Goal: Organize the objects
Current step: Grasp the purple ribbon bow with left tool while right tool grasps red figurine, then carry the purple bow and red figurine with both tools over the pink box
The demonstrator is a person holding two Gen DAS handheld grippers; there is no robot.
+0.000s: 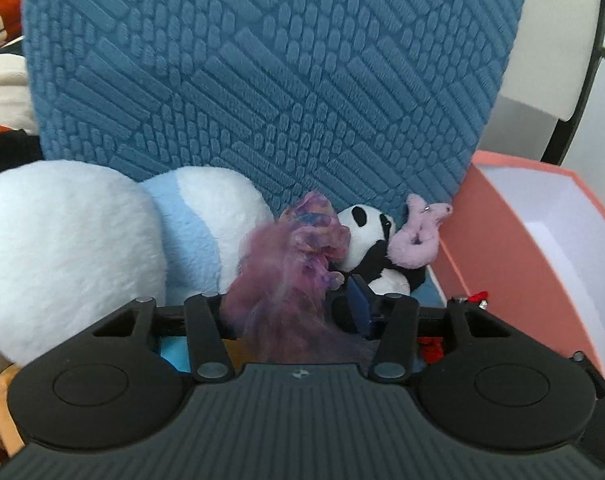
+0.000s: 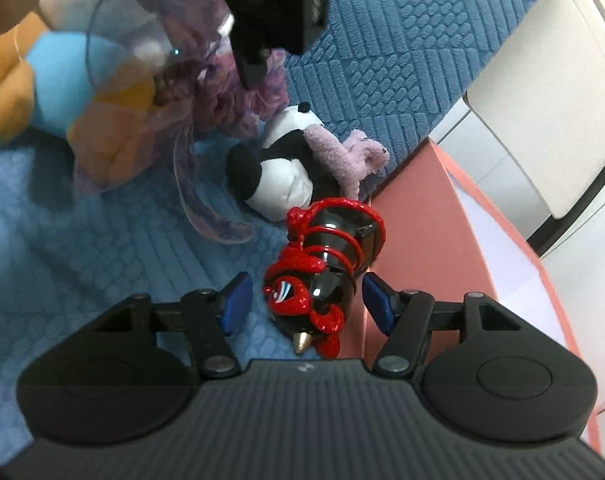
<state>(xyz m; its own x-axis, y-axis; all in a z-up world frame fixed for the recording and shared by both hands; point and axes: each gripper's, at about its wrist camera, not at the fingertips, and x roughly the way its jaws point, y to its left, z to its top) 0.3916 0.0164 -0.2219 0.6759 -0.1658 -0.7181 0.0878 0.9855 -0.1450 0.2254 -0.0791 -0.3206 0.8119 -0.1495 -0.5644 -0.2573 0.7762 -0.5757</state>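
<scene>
Between the spread right hand-held gripper fingers, red-and-black toy, left hand-held gripper clamped on purple scarf.

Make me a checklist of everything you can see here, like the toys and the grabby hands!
Surface: blue textured cushion, with its upright back behind the toys.
Job's things: purple gauzy doll in the left gripper; panda lying beside a lilac plush; black top wound in red cord next to the pink box.
Clutter: big white and pale blue plush; blue and orange plush.
Grippers: left shut on the doll; right gripper open, fingers either side of the top, not touching it.
Cables: nothing seen.
Surroundings: white chair with black frame.
</scene>
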